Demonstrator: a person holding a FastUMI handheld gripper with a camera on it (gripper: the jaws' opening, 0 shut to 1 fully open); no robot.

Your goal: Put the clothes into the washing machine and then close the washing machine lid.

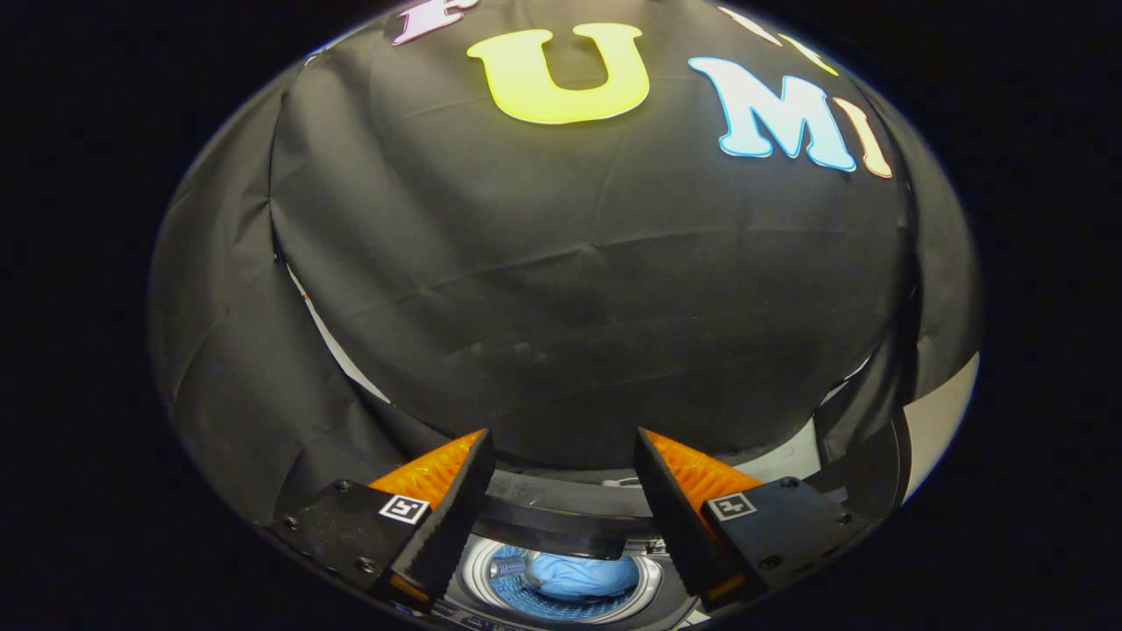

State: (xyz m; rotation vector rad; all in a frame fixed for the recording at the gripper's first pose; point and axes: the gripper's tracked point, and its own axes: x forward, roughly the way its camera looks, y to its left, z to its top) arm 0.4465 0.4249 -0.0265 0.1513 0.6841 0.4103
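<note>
My gripper (561,456) is open, its two fingers spread wide with nothing between them, held high above the washing machine. Below and between the fingers lies the machine's round drum opening (653,585), with a light blue piece of clothing (583,577) inside it. The dark lid (552,526) stands raised at the back of the opening, its edge crossing above the drum between my fingers.
The black cloth wall (578,289) of the booth rises right behind the machine. A pale strip of surface (942,412) shows beyond the right finger.
</note>
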